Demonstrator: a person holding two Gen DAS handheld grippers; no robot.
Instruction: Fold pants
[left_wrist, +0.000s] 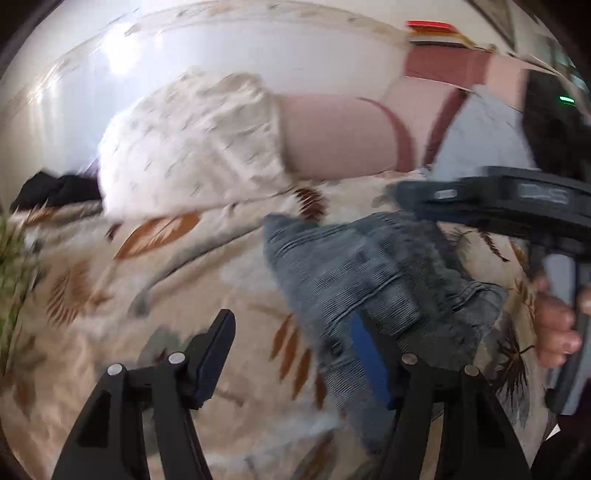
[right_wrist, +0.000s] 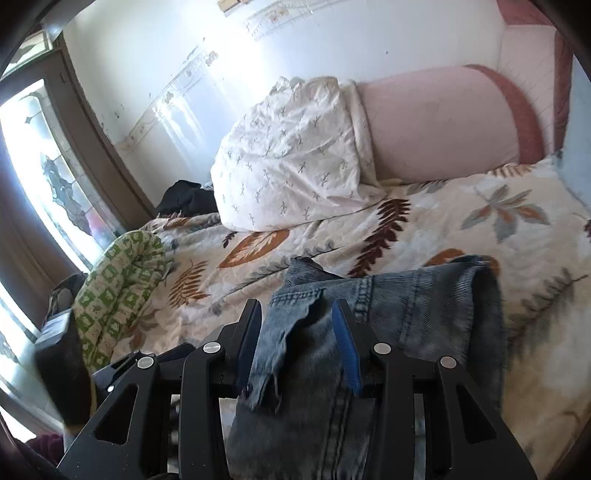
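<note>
Currently the pants (right_wrist: 369, 332), grey-blue denim, lie bunched on the bed, on a leaf-print bedspread (right_wrist: 461, 229). Right wrist view: right gripper (right_wrist: 295, 332) has its jaws spread, blue pads visible on the inner faces; a frayed denim edge and a length of fabric lie between the two fingers, but neither pad is seen pressing the cloth, so it reads as released around the fabric, not clamped. A folded-over part of the pants sits just right of the right finger.

Left wrist view (motion-blurred): left gripper (left_wrist: 291, 343) jaws wide apart. Its left finger (left_wrist: 216, 354) is clear over the bedspread (left_wrist: 110, 295); the other finger is partly covered by denim (left_wrist: 369, 273) draped over it. Cannot tell whether cloth is pinched; the gap itself looks unoccupied. The right gripper (left_wrist: 498, 199) body crosses the upper right, with the hand (left_wrist: 557, 325) wrapped on its handle.

Beyond the pants: white patterned pillow (right_wrist: 291, 158) against a pink headboard (right_wrist: 436, 125); green-and-white checked cloth (right_wrist: 118, 284) at the bed's left edge; dark garment (right_wrist: 188, 199) by the wall
</note>
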